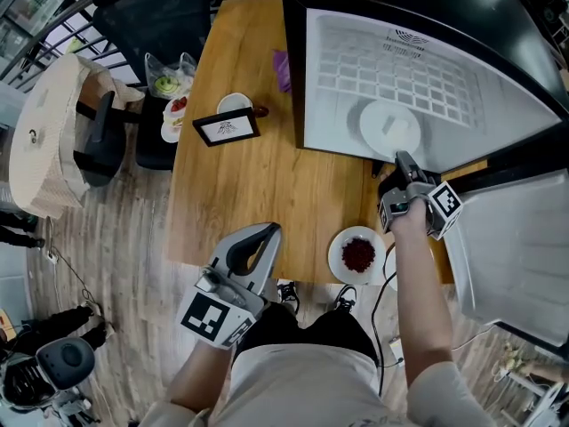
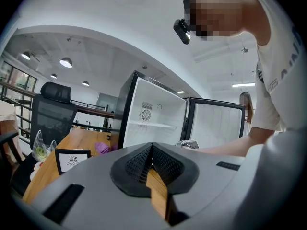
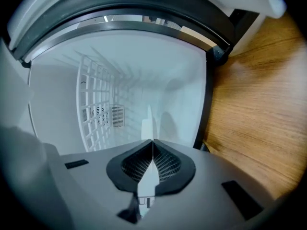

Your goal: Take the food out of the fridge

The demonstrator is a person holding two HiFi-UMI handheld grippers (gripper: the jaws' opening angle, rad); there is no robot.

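Note:
A small fridge (image 1: 338, 140) stands open on the wooden table (image 1: 258, 185), its door (image 1: 524, 256) swung out to the right. Inside lies a round white plate (image 1: 388, 129). My right gripper (image 1: 403, 160) reaches into the fridge opening and is shut on the plate's near rim. In the right gripper view the plate (image 3: 147, 121) shows edge-on as a thin white strip pinched between the pads of the right gripper (image 3: 152, 142). My left gripper (image 1: 268, 232) hangs over the table's front edge, shut and holding nothing; the left gripper (image 2: 152, 145) points toward the fridge (image 2: 153, 114).
A white plate of red food (image 1: 357, 254) sits on the table by my right forearm. A framed sign (image 1: 227, 128), a white cup (image 1: 235, 105) and a purple cloth (image 1: 281, 69) lie further back. A bag (image 1: 167, 78) and a plate of fruit (image 1: 176, 114) rest on the black chair at left.

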